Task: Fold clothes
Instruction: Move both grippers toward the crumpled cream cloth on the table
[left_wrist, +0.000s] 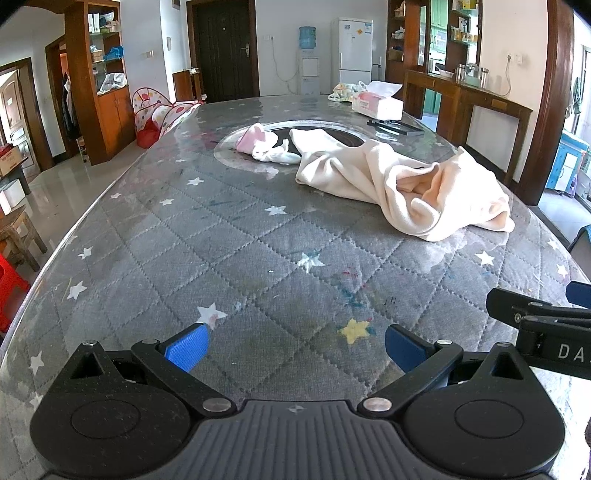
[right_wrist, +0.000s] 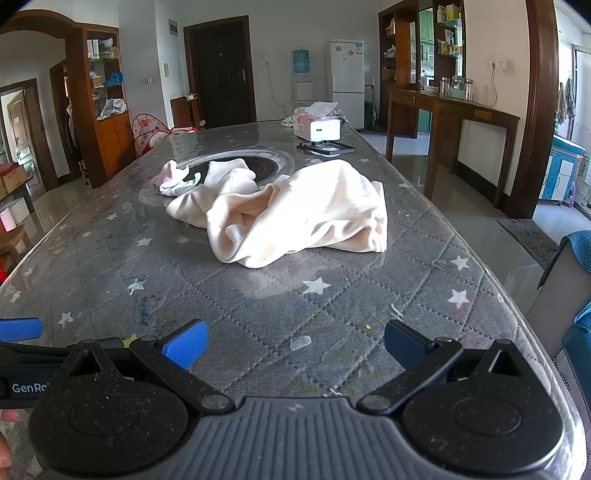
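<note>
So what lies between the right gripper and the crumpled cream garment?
Nothing but bare quilted table cover with stars and paint flecks, in the right wrist view. The right gripper is open, short of the cream garment.

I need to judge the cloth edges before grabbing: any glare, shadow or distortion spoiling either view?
Left wrist view: fisheye bends the quilted grey table cover; window glare sheens its far end, yet the crumpled cream garment is sharp. Right wrist view: sunlight brightens the garment's top, folds shadowed, glare patch just before it. Left gripper and right gripper are open and in focus.
</note>
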